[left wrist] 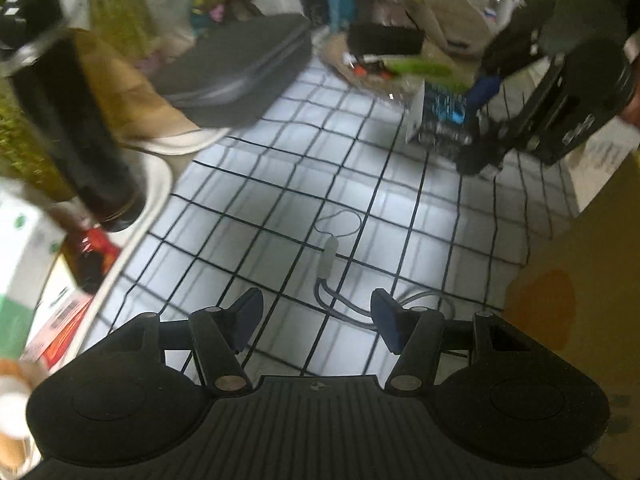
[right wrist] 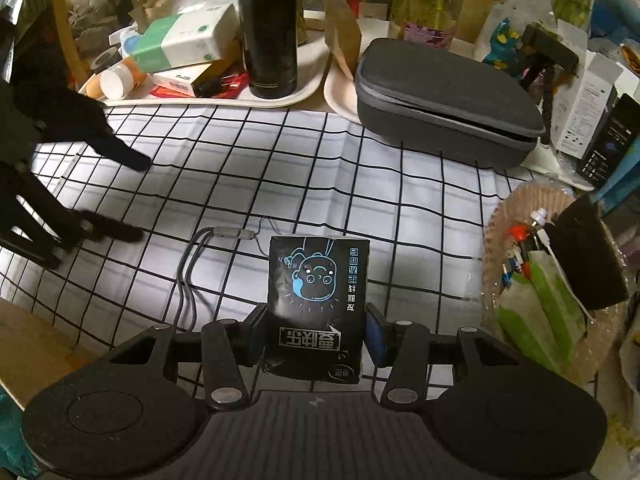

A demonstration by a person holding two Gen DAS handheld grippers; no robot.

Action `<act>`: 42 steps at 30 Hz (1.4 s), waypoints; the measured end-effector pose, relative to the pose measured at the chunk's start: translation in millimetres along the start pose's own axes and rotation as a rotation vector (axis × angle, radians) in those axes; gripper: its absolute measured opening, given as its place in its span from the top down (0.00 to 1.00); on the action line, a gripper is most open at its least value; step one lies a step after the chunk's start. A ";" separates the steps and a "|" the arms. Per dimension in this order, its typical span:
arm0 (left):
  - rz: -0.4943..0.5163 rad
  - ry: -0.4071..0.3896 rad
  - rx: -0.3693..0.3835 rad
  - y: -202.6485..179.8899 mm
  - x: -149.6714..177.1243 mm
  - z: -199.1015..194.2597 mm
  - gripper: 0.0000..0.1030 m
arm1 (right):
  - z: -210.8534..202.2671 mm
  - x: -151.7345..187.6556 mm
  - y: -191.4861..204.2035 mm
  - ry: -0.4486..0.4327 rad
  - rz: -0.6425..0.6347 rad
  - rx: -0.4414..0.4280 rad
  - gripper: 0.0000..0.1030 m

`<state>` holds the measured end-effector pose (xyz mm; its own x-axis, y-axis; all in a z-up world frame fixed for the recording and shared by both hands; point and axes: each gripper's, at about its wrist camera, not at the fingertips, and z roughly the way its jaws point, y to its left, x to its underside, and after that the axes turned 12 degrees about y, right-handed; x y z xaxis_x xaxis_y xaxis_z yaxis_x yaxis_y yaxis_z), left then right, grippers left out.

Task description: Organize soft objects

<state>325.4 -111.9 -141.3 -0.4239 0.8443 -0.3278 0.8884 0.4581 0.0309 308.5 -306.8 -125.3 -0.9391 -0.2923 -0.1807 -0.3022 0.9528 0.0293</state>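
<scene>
The left claw point(left wrist: 316, 312) and the right claw point(right wrist: 316, 332) are both black, with a ribbed base, two round caps, silver screws and dark blue pads point(left wrist: 386, 316)

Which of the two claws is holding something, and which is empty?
The right claw grips the black tissue pack between its pads; the left claw stands open over the checked cloth, holding nothing.

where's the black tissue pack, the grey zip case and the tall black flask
black tissue pack point(right wrist: 318, 280), right wrist view, on its printed front
grey zip case point(right wrist: 444, 92), right wrist view, on its lid
tall black flask point(right wrist: 268, 28), right wrist view, on its body
</scene>
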 end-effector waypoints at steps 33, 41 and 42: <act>-0.009 -0.057 -0.050 10.2 7.1 1.8 0.91 | -8.1 -4.6 3.1 -0.040 -0.018 -0.019 0.50; -0.089 -0.062 -0.170 8.1 12.6 -41.3 0.91 | -24.7 -6.0 7.1 -0.086 -0.008 -0.068 0.50; -0.101 -0.067 -0.179 7.4 13.0 -47.3 0.91 | -26.0 -6.1 8.5 -0.086 -0.009 -0.071 0.50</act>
<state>318.1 -84.3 -100.7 -0.4908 0.7741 -0.3998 0.7941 0.5863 0.1603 307.4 -299.0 -98.5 -0.9195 -0.2903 -0.2651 -0.3247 0.9410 0.0957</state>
